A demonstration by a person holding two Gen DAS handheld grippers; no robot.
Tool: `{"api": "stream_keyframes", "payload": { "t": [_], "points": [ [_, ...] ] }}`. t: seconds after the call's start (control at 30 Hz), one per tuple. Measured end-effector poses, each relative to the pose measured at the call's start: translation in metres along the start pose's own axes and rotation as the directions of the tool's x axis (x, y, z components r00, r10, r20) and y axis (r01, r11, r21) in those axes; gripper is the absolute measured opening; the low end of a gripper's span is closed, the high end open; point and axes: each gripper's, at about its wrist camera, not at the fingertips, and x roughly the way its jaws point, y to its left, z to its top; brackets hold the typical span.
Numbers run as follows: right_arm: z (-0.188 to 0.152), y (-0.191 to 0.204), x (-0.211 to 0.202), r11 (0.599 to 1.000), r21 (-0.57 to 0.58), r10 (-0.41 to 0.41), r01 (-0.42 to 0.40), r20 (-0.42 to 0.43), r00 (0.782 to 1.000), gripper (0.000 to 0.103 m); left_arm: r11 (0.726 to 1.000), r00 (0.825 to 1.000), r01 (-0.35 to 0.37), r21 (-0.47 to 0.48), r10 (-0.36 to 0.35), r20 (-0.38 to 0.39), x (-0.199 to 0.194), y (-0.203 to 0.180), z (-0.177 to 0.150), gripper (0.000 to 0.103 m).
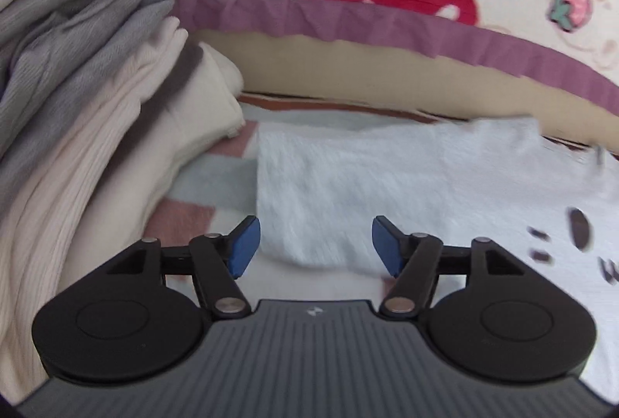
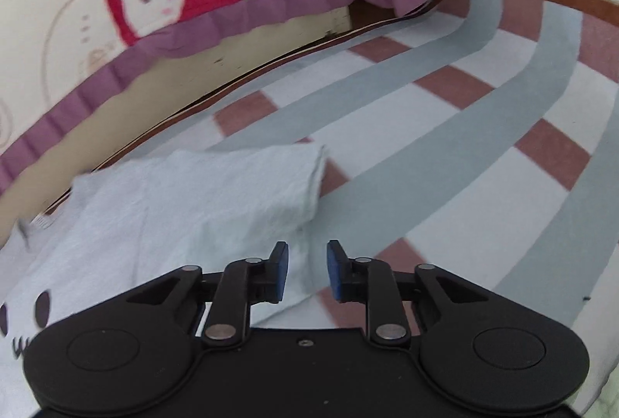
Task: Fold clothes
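pale shirt [image 1: 387, 182] part-folded at 12 | folded stack [image 1: 77, 108] at 9 | left gripper [image 1: 315, 244], right gripper [image 2: 307, 271] apart, empty | folds remain

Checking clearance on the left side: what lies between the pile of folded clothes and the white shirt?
In the left wrist view, only a strip of striped blanket separates the folded clothes pile from the white shirt.
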Motion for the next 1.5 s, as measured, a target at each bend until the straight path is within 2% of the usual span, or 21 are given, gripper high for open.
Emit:
{"api": "stream_keyframes", "payload": {
  "t": [0.1, 0.2, 0.3, 0.37, 0.4, 0.43, 0.47, 0.5, 0.57, 0.6, 0.63, 0.7, 0.77, 0.87, 0.93, 1.0, 1.03, 1.17, 1.27, 1.37, 1.5],
  "points": [
    [-0.020, 0.029, -0.013, 0.993, -0.046, 0.102, -0.105, -0.054, 0.993, 0.031, 0.994, 0.999, -0.042, 0.097, 0.044, -0.021, -0.018, -0.012, -0.015, 0.063],
    [-0.044, 0.054, -0.029, 0.982, -0.064, 0.170, -0.176, -0.088, 0.981, 0.034, 0.989, 0.997, 0.012, 0.148, -0.001, -0.071, -0.024, -0.022, -0.027, 0.063],
    [-0.068, 0.071, -0.049, 0.972, -0.087, 0.210, -0.219, -0.102, 0.972, 0.038, 0.995, 0.990, 0.086, 0.055, -0.079, -0.117, -0.026, -0.017, -0.035, 0.064],
    [-0.083, 0.083, -0.058, 0.958, -0.145, 0.228, -0.246, -0.130, 0.965, 0.042, 0.985, 0.972, 0.171, -0.022, -0.172, -0.160, -0.020, -0.011, -0.042, 0.070],
    [-0.091, 0.089, -0.061, 0.950, -0.195, 0.221, -0.245, -0.141, 0.965, 0.042, 0.976, 0.959, 0.212, -0.042, -0.216, -0.184, -0.015, -0.010, -0.048, 0.070],
    [-0.098, 0.095, -0.064, 0.938, -0.248, 0.209, -0.241, -0.148, 0.967, 0.042, 0.977, 0.963, 0.213, -0.020, -0.213, -0.168, -0.014, -0.011, -0.055, 0.068],
    [-0.104, 0.099, -0.065, 0.930, -0.289, 0.191, -0.227, -0.148, 0.970, 0.042, 0.981, 0.974, 0.187, 0.047, -0.179, -0.138, -0.017, -0.016, -0.059, 0.058],
    [-0.111, 0.103, -0.066, 0.922, -0.325, 0.170, -0.209, -0.145, 0.975, 0.042, 0.975, 0.978, 0.181, 0.130, -0.164, -0.132, -0.020, -0.022, -0.061, 0.042],
    [-0.120, 0.104, -0.066, 0.928, -0.328, 0.129, -0.178, -0.166, 0.978, 0.042, 0.945, 0.984, 0.160, 0.287, -0.131, -0.117, -0.027, -0.035, -0.065, 0.000],
    [-0.124, 0.104, -0.066, 0.930, -0.319, 0.126, -0.181, -0.186, 0.974, 0.042, 0.939, 0.991, 0.115, 0.325, -0.087, -0.100, -0.031, -0.037, -0.066, 0.000],
    [-0.127, 0.105, -0.065, 0.926, -0.327, 0.123, -0.188, -0.210, 0.970, 0.042, 0.940, 0.997, 0.033, 0.339, -0.009, -0.072, -0.032, -0.036, -0.066, 0.000],
    [-0.136, 0.110, -0.067, 0.903, -0.384, 0.102, -0.194, -0.248, 0.963, 0.043, 0.932, 0.991, -0.115, 0.344, 0.133, -0.029, -0.035, -0.030, -0.066, 0.000],
    [-0.140, 0.113, -0.072, 0.893, -0.405, 0.090, -0.195, -0.263, 0.960, 0.043, 0.967, 0.984, -0.124, 0.223, 0.149, -0.102, -0.036, -0.005, -0.061, 0.000],
    [-0.145, 0.116, -0.078, 0.888, -0.410, 0.088, -0.207, -0.290, 0.953, 0.044, 0.983, 0.985, -0.084, 0.165, 0.107, -0.138, -0.056, 0.012, -0.061, 0.004],
    [-0.148, 0.119, -0.081, 0.889, -0.399, 0.107, -0.226, -0.299, 0.948, 0.045, 0.986, 0.986, -0.062, 0.153, 0.085, -0.145, -0.072, 0.013, -0.062, 0.012],
    [-0.152, 0.125, -0.083, 0.877, -0.410, 0.127, -0.251, -0.306, 0.944, 0.045, 0.990, 0.987, -0.037, 0.134, 0.057, -0.152, -0.087, 0.013, -0.066, 0.040],
    [-0.154, 0.130, -0.085, 0.869, -0.418, 0.136, -0.263, -0.309, 0.941, 0.045, 0.991, 0.985, -0.030, 0.133, 0.051, -0.162, -0.089, 0.012, -0.069, 0.043],
    [-0.161, 0.151, -0.099, 0.824, -0.476, 0.165, -0.307, -0.316, 0.934, 0.046, 0.991, 0.979, -0.002, 0.132, 0.029, -0.203, -0.098, 0.007, -0.081, 0.044],
    [-0.164, 0.161, -0.107, 0.803, -0.520, 0.149, -0.290, -0.296, 0.943, 0.050, 0.991, 0.972, 0.019, 0.129, 0.012, -0.233, -0.105, 0.004, -0.090, 0.057],
    [-0.161, 0.157, -0.108, 0.838, -0.494, 0.087, -0.232, -0.299, 0.950, 0.050, 0.992, 0.964, 0.047, 0.119, -0.014, -0.267, -0.112, 0.004, -0.100, 0.059],
    [-0.156, 0.142, -0.113, 0.814, -0.532, 0.041, -0.233, -0.347, 0.937, 0.052, 0.995, 0.938, 0.096, 0.024, -0.082, -0.337, -0.117, 0.021, -0.115, 0.061]
  ]
}}
